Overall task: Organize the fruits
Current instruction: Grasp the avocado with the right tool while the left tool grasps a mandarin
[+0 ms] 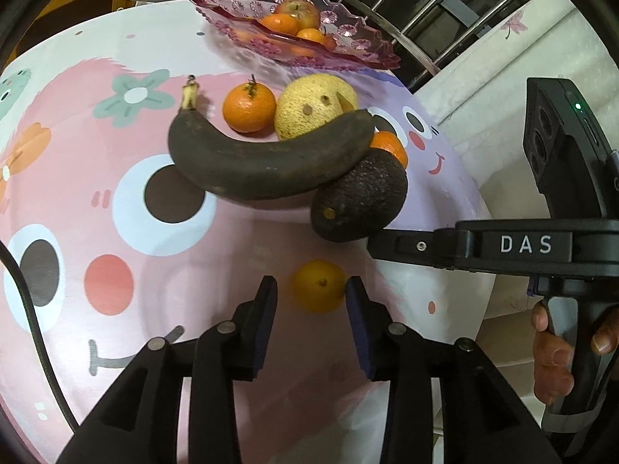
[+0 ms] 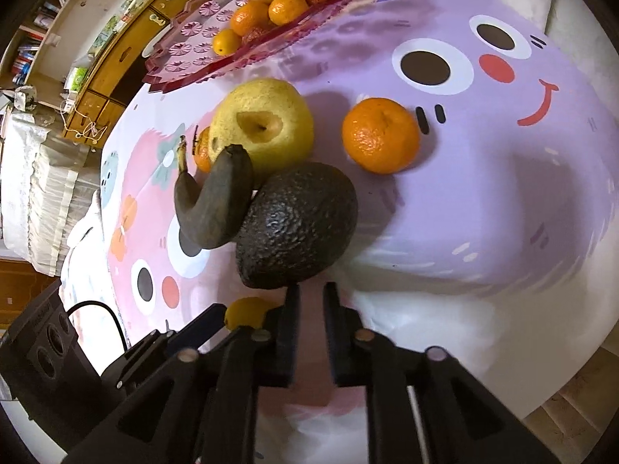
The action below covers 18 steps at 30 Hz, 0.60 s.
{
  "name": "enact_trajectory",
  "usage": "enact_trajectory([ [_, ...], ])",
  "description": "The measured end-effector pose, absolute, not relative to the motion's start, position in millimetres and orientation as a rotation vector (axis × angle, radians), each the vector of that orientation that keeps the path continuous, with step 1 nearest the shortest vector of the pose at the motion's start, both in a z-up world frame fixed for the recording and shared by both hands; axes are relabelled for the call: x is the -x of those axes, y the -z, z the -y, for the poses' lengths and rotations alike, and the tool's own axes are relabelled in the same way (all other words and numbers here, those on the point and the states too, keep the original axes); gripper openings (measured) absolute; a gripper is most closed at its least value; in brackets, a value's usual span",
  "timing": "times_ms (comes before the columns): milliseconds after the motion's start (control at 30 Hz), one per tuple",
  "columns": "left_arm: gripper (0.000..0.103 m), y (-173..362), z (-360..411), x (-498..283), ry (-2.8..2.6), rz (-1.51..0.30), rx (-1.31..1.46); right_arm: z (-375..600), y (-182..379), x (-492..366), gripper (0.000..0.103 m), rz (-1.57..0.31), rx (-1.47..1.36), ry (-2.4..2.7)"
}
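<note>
small orange [image 1: 319,286] between left gripper [image 1: 312,290] jaws

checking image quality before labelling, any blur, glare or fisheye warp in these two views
Left wrist view: the small yellow fruit looks soft and blurred, the pink tray rim bends with fisheye warp. Right wrist view: sharp avocado, heavy shadow on the tablecloth.

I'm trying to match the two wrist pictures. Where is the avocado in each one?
Left wrist view: the avocado lies right of centre, under the dark banana's right end, just above the right gripper's tip.
Right wrist view: the avocado lies at centre, just beyond the right gripper, whose jaws are nearly together with nothing between them.
Shared landmark: the pink fruit tray at the top of both.
</note>
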State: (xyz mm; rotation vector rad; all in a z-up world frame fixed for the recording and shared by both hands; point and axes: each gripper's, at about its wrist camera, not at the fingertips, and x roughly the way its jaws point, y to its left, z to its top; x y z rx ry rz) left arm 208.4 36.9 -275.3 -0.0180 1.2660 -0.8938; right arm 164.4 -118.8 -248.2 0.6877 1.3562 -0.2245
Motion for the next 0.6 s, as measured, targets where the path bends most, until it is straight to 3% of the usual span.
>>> enact_trajectory([
  [100, 0.035, 276.3, -31.5, -207.3, 0.902, -1.272, 0.008, 121.5, 250.2, -165.3, 0.032, -1.368, -0.694, 0.227],
  [267, 0.035, 280.3, -20.8, -207.8, 0.911, -1.284, 0.010, 125.6, 251.3, -166.6, 0.035, -1.369, -0.700, 0.195],
  [333, 0.035, 281.3, -18.2, -207.2, 0.915, -1.287, 0.011, 128.2, 249.0, -167.0, 0.047, -1.360, -0.708, 0.171],
  [400, 0.035, 283.0, -14.8, -206.4, 0.915, -1.292, 0.009, 130.5, 243.0, -169.2, 0.068, -1.316, -0.726, 0.125],
  [600, 0.035, 284.9, -5.8, -206.7, 0.915, -1.297, 0.009, 132.3, 241.3, -182.8, 0.069, -1.313, -0.703, 0.091],
])
